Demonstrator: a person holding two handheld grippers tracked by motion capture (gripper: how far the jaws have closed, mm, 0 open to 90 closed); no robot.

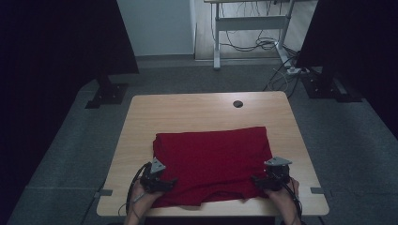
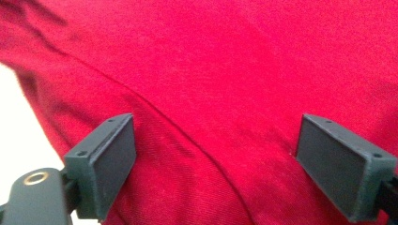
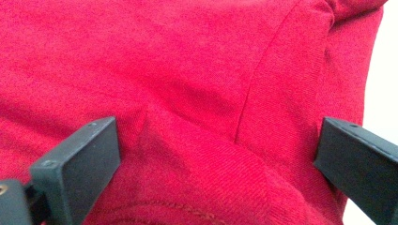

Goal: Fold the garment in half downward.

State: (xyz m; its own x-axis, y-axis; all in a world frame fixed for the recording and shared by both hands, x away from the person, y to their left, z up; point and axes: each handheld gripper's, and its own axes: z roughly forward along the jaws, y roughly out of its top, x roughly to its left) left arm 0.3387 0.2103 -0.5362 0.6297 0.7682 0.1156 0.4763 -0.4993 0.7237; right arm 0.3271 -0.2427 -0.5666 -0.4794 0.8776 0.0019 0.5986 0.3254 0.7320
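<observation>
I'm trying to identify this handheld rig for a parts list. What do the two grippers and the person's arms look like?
Both the left gripper and the right gripper are dark grey to black, each topped by a light grey three-cornered plate. A black cable trails back from each along the forearm. Up close the jaws end in flat, rectangular dark grey pads with small screw holes; a brass-coloured ring sits beside the left one. The forearms are bare, with no sleeves showing.

A lab or recording studio. A pale wooden table (image 1: pixel 197 110) stands alone on grey carpet (image 1: pixel 70 140), flanked by tall black panels on floor stands (image 1: pixel 109 93). Beyond its far edge, loose cables (image 1: pixel 256 43) trail under a height-adjustable desk frame (image 1: pixel 248 23) by a white wall.
</observation>
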